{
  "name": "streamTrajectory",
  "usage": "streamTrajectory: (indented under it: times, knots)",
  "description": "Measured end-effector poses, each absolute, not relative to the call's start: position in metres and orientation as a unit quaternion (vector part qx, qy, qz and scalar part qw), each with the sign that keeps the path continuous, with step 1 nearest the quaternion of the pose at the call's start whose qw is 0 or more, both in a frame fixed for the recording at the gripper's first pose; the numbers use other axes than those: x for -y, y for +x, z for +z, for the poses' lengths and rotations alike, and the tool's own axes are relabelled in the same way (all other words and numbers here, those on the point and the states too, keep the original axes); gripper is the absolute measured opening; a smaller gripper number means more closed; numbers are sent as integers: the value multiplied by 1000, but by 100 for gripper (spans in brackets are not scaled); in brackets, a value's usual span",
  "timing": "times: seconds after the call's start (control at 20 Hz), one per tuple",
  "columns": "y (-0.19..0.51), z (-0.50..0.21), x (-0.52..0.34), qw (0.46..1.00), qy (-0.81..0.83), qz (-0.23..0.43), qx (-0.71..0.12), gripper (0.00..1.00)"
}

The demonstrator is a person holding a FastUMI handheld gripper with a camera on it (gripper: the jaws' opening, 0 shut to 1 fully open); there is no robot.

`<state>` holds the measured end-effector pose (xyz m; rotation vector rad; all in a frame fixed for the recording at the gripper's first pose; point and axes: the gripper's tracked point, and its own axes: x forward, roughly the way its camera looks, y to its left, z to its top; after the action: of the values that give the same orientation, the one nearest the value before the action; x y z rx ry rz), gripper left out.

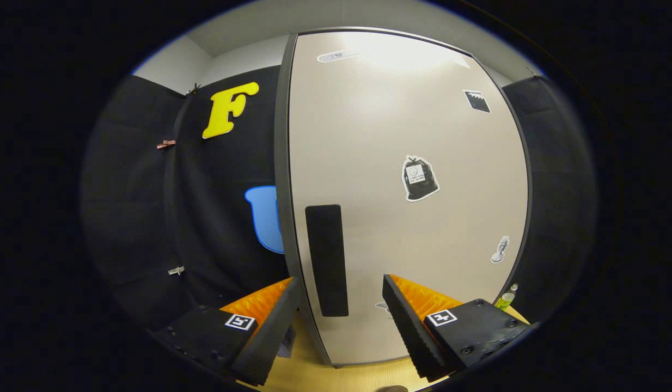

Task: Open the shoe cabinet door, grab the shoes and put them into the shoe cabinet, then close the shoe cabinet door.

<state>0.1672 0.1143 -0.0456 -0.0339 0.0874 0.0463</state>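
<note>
Black cloth walls close the booth on both sides, and a pale wooden tabletop (314,375) lies below. On it stands the shoe cabinet (407,207), upright, with its beige door (368,136) closed and facing the camera. A long black handle (327,260) runs vertically on the door, near its left edge. Several stickers are on the door: a black bag sticker (419,178) near the middle, a small black one near the upper right corner, and a small pale one lower on the right. The tongs (341,310) are wide apart and hold nothing. The handle is between the two fingers and just beyond their tips, closer to the left finger (270,337). A small green bottle (506,298) stands on the tabletop beside the cabinet's right edge, beyond the right finger (409,332).
</note>
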Motion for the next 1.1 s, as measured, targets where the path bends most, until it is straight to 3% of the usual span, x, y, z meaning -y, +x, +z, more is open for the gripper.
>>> streamTrajectory:
  times: [0.15, 0.3, 0.45, 0.6, 0.75, 0.8, 0.95, 1.1]
  knots:
    - [179, -51, -115, 999, -18, 17, -48, 98]
    - [185, -51, -114, 999, -23, 9, -43, 84]
    - [193, -50, -118, 999, -32, 9, -38, 84]
    - [193, -47, -119, 999, -32, 7, -34, 57]
    - [190, -48, -124, 999, -33, 17, -38, 57]
    - [202, -49, -125, 999, -42, 9, -32, 36]
    - [194, -51, -124, 998, -44, 8, -37, 29]
    - [189, -51, -123, 998, -45, 11, -42, 29]
